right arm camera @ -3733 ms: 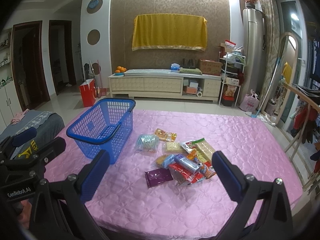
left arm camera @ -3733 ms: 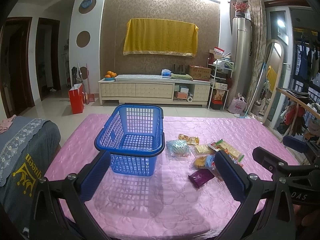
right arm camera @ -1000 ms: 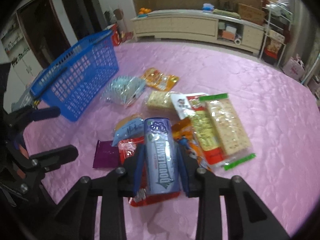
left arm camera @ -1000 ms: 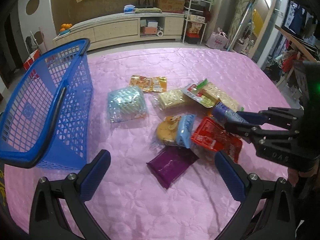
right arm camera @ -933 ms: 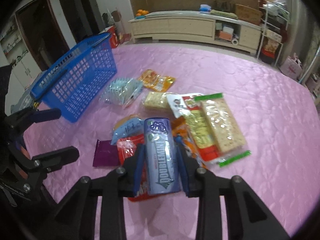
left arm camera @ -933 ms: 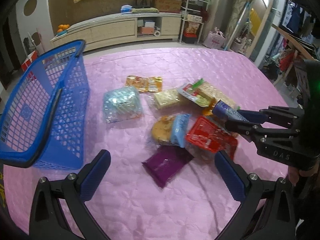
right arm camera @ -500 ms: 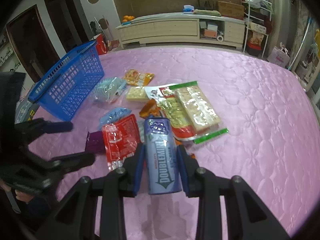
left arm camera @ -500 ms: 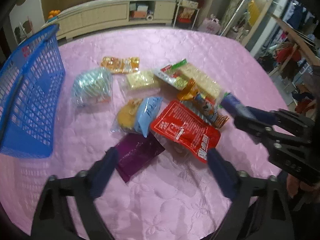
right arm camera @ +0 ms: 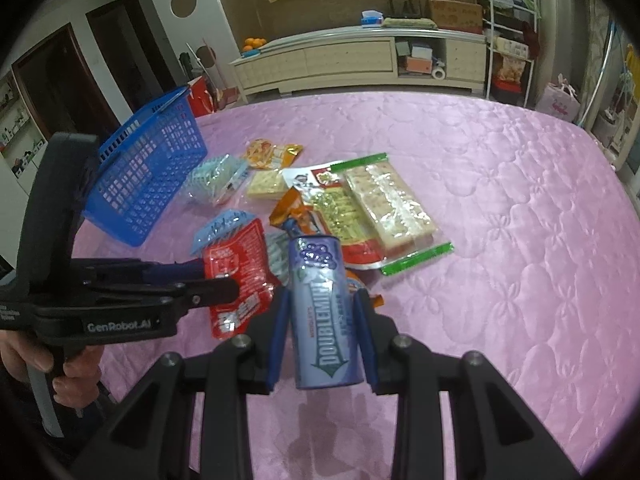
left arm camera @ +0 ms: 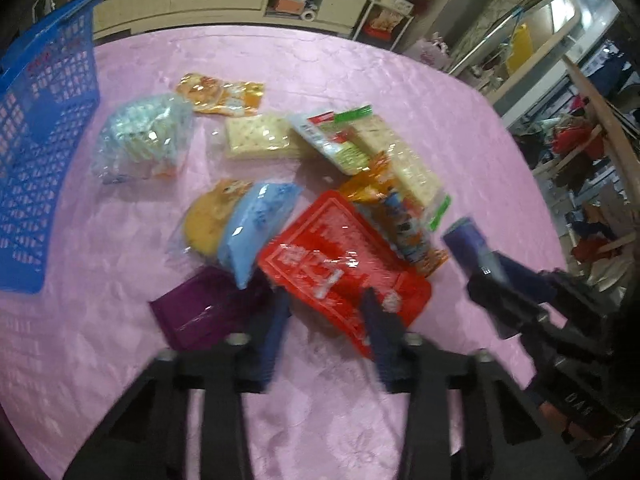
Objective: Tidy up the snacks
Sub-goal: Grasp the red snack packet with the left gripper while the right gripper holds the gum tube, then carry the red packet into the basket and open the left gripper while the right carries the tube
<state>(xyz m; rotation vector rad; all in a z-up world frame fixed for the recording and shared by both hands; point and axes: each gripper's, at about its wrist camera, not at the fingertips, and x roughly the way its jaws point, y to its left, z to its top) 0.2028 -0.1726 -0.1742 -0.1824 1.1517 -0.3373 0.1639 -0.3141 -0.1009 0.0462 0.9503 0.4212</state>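
My right gripper [right arm camera: 320,312] is shut on a purple Doublemint gum bottle [right arm camera: 324,312] and holds it above the pink cloth; the bottle also shows in the left wrist view [left arm camera: 468,240]. My left gripper [left arm camera: 324,312] is closing around the near edge of a red snack pack [left arm camera: 340,264], jaws half shut; I cannot tell whether they grip it. The red pack also shows in the right wrist view [right arm camera: 236,276]. A blue basket [right arm camera: 148,176] stands at the left, also in the left wrist view [left arm camera: 36,120].
Loose snacks lie mid-table: a purple pack [left arm camera: 200,308], a blue pack [left arm camera: 256,228], a round cake [left arm camera: 208,220], a clear bag of wrapped sweets [left arm camera: 140,144], cracker packs [right arm camera: 384,204], an orange pack [left arm camera: 220,92]. The pink table [right arm camera: 520,240] extends right.
My left gripper moved down to the red snack pack and its jaws narrowed around its edge. My right gripper lifted the gum bottle and pulled it back from the pile.
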